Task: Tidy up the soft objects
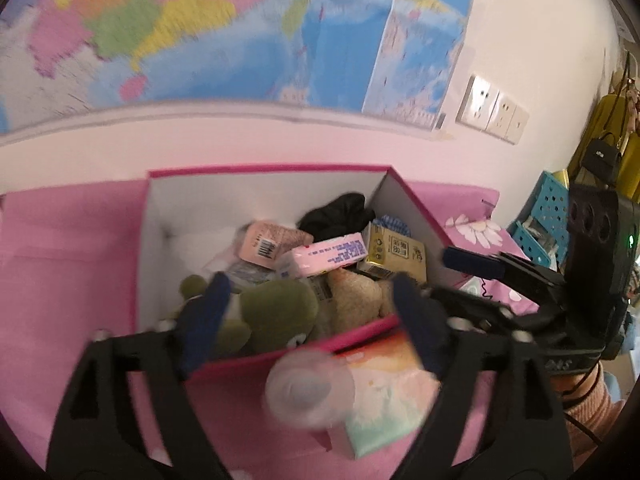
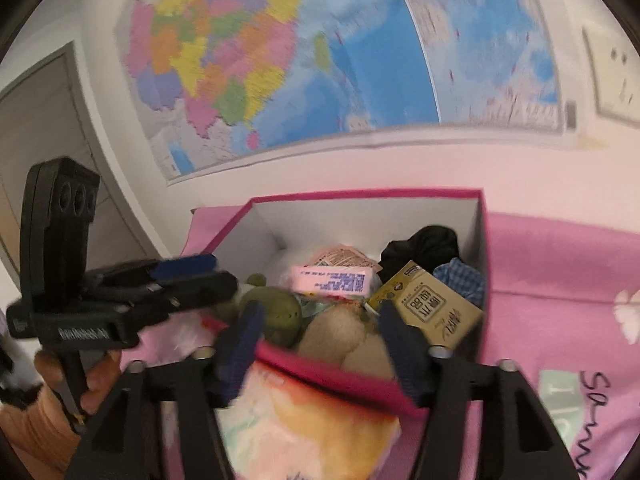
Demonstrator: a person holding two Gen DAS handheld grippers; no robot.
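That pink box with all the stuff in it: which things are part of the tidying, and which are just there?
Part of the job:
pink box
green plush toy
beige plush toy
black cloth
pastel tissue pack
left gripper
right gripper

Just there:
wall map
wall sockets
blue basket
pink bedsheet
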